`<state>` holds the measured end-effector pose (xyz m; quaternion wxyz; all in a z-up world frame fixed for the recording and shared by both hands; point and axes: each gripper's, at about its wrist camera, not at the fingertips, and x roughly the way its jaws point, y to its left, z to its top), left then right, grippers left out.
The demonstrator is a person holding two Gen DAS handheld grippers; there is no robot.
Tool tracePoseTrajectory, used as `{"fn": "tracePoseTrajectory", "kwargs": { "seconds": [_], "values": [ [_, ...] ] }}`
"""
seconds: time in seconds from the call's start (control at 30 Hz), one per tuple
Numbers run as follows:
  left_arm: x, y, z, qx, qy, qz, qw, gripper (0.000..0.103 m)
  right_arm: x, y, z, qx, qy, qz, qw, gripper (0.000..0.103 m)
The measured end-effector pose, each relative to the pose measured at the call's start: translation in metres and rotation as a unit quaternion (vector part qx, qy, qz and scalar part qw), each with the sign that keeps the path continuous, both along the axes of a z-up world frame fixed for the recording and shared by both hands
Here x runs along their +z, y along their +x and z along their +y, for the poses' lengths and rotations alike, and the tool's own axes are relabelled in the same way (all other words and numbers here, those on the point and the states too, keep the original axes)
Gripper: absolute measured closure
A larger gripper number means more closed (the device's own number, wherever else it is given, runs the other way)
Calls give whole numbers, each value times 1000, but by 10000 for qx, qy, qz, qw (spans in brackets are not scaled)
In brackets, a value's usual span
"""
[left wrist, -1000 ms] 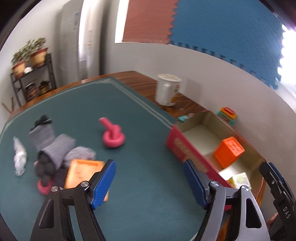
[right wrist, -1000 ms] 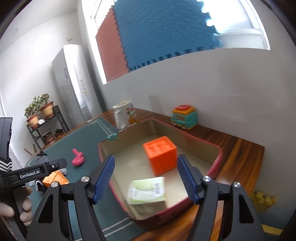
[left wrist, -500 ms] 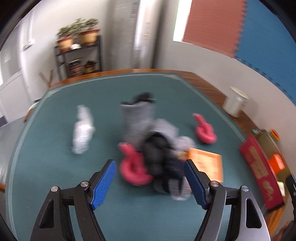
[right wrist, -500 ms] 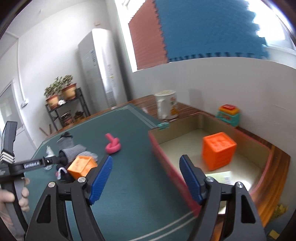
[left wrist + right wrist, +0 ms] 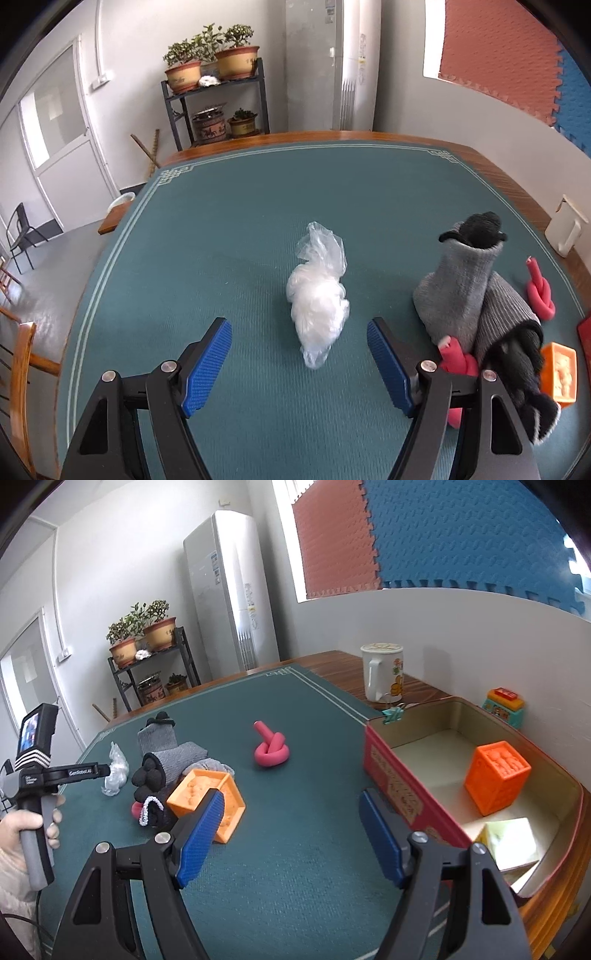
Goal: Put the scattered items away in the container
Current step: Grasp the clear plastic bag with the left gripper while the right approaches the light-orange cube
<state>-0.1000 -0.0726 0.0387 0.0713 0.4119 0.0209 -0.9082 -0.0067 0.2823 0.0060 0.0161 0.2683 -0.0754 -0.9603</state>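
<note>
Both held wide apart and empty: left gripper [image 5: 299, 363] aimed at one crumpled plastic bag [image 5: 319, 308] lying on the green mat [image 5: 229, 221], right gripper [image 5: 288, 836] hovering over the mat beside the red container [image 5: 402, 794]. Inside the container, two items: one orange cube [image 5: 496, 777] and one pale box [image 5: 508, 840]. Scattered on the mat: two pink knotted tubes [image 5: 270, 751] [image 5: 454, 360], one orange block [image 5: 210, 799] and a pile of grey and black socks [image 5: 476, 302], count unclear.
</note>
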Motion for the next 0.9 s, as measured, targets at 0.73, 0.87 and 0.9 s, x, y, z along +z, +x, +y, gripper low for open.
{"fn": "tracePoseTrajectory", "kwargs": {
  "seconds": [0.73,0.87,0.9],
  "values": [
    [-43,-28,-30,242,585,-267,9976,71,-19,-39,-62,712,60,-555,9959,24],
    [-27,-21,-34,222,683,-80,9974,71,-24,-45,-73,770,192,-664,9946,24],
    [-23,-19,-32,198,696,-36,9974,71,-25,-46,-76,778,242,-680,9944,24]
  ]
}}
